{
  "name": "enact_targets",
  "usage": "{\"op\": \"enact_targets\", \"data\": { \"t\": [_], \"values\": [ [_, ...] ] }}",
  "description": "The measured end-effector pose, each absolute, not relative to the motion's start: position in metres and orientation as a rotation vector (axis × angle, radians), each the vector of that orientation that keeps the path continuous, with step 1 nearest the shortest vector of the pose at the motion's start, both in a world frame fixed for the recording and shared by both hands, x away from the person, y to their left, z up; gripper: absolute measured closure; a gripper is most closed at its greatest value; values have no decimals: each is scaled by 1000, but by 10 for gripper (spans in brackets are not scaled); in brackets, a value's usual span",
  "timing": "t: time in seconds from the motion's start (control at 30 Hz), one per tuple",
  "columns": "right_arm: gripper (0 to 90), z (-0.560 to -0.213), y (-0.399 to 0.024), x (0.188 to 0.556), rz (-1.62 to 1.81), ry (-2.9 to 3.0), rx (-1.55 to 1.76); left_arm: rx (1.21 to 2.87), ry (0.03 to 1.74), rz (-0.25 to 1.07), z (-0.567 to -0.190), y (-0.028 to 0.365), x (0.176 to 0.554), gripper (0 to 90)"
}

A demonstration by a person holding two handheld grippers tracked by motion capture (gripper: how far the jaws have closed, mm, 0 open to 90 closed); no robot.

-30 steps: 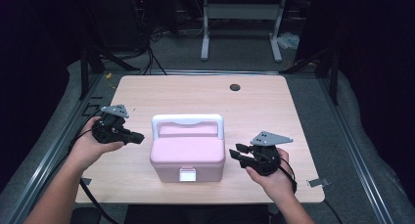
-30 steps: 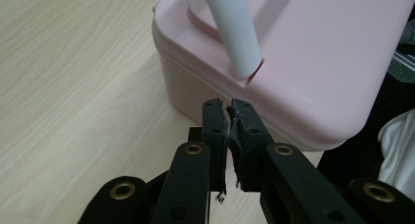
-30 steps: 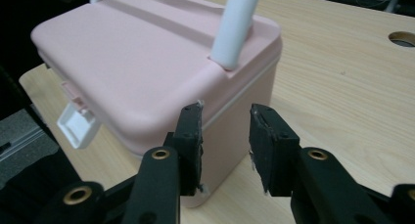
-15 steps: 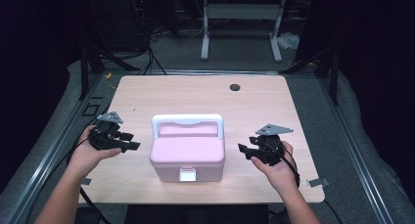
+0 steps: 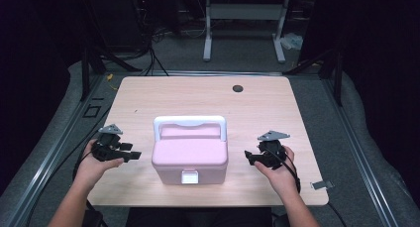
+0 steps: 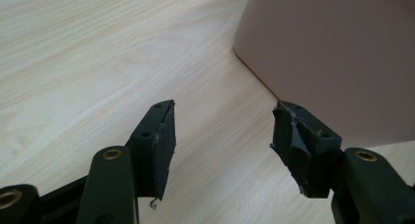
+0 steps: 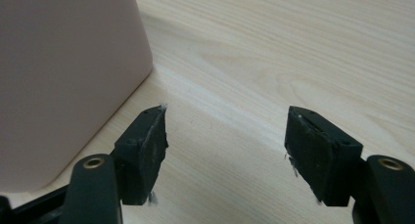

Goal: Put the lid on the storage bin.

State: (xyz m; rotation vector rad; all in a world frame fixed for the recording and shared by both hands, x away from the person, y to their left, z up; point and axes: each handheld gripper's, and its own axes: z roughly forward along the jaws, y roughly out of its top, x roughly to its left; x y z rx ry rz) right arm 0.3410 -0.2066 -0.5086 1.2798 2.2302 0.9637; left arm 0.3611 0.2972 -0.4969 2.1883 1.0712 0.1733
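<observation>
i see a pink box (image 5: pixel 189 157) with a white handle (image 5: pixel 189 122) standing near the front middle of the wooden table (image 5: pixel 148 95). its small white latch (image 5: pixel 189 177) faces the person's side. my left gripper (image 5: pixel 130 155) is just to the left of the box, held low over the table, with its jaws pointing toward the box side. in the left gripper view the jaws stand apart with nothing between them, and the pink wall (image 6: pixel 333 53) is close behind the right jaw, but i cannot tell if it touches. my right gripper (image 5: pixel 249 157) is just to the right of the box, also pointing at it. in the right gripper view its jaws are spread wide and empty, and the box corner (image 7: pixel 63 72) is beside the left jaw. a small dark round thing (image 5: pixel 237 88) lies far back on the table.
</observation>
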Motion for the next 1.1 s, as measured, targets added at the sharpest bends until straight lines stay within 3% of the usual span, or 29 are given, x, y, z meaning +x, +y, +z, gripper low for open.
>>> {"op": "enact_targets", "data": {
  "t": [0.23,0.53,1.1],
  "values": [
    [308,-521,-204,340,943,2234,1231,2210,1077,143,-521,297,358,423],
    [322,-538,-201,341,938,2245,1223,2256,1045,273,-534,296,357,431],
    [325,-541,-204,344,964,2231,1257,2286,1027,241,-541,291,358,419]
  ]
}}
